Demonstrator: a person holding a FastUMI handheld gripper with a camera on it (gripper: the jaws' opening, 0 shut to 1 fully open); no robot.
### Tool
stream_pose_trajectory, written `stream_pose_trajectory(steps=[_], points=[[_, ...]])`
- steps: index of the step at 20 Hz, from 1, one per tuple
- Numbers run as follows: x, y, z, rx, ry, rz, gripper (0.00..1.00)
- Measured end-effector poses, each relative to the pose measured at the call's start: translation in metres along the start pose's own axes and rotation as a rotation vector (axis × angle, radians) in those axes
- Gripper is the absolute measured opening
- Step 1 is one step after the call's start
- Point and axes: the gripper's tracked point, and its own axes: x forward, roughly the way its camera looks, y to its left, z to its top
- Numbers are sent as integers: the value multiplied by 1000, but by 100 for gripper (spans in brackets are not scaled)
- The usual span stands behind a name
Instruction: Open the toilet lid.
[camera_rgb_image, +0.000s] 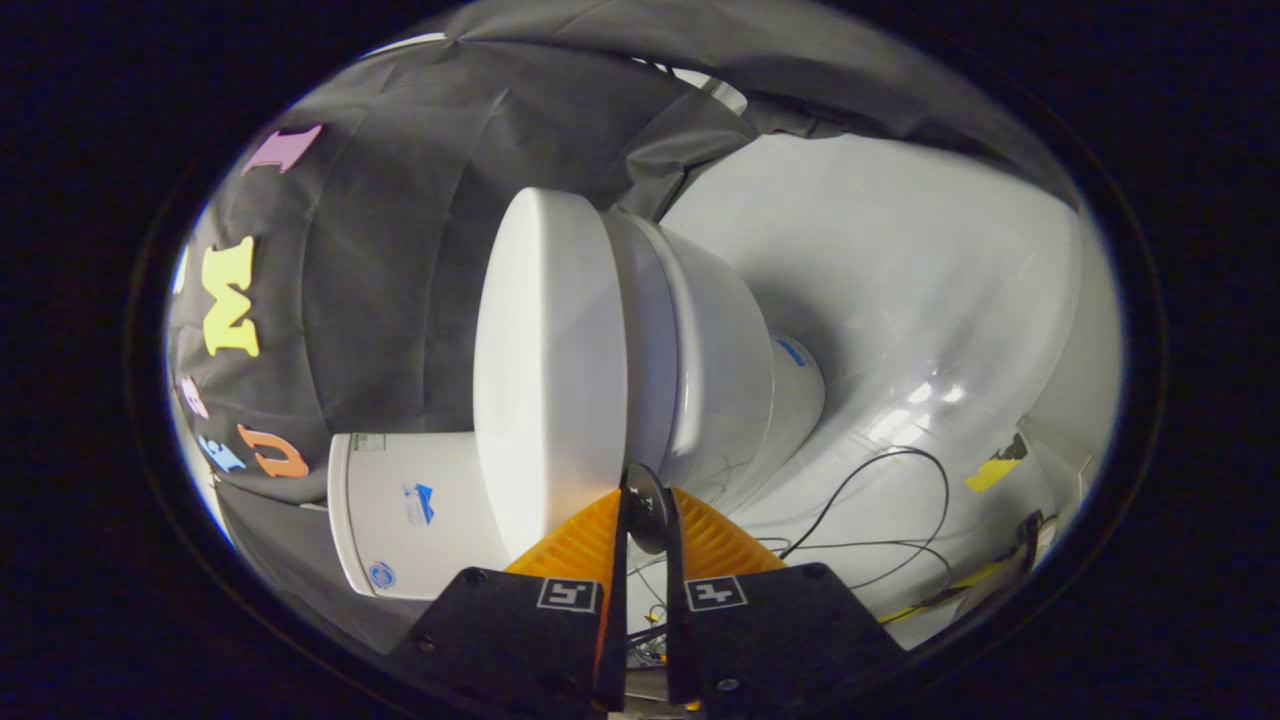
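Note:
The view is rolled on its side, so the white toilet lies sideways ahead of the fingers. Its oval lid (545, 360) lies flat against the seat and bowl (725, 370). The lid's front rim reaches down to my fingertips. My gripper (647, 495) has its orange fingers (575, 545) drawn close together, with a small round black tab (648, 510) at the lid's rim pinched between them. Both fingers touch the tab.
The white tank (405, 510) sits behind the lid against the black cloth wall (400, 250). A pale glossy floor (900, 280) spreads past the bowl, with black cables (880, 500) and yellow tape (992, 470) lying on it.

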Motion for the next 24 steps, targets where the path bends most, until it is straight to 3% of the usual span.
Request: stream_pose_trajectory(steps=[4, 12, 24], points=[[-3, 6, -3, -30, 1, -1, 11], [-24, 33, -1, -90, -52, 36, 11], [-52, 97, -16, -244, -136, 10, 11]])
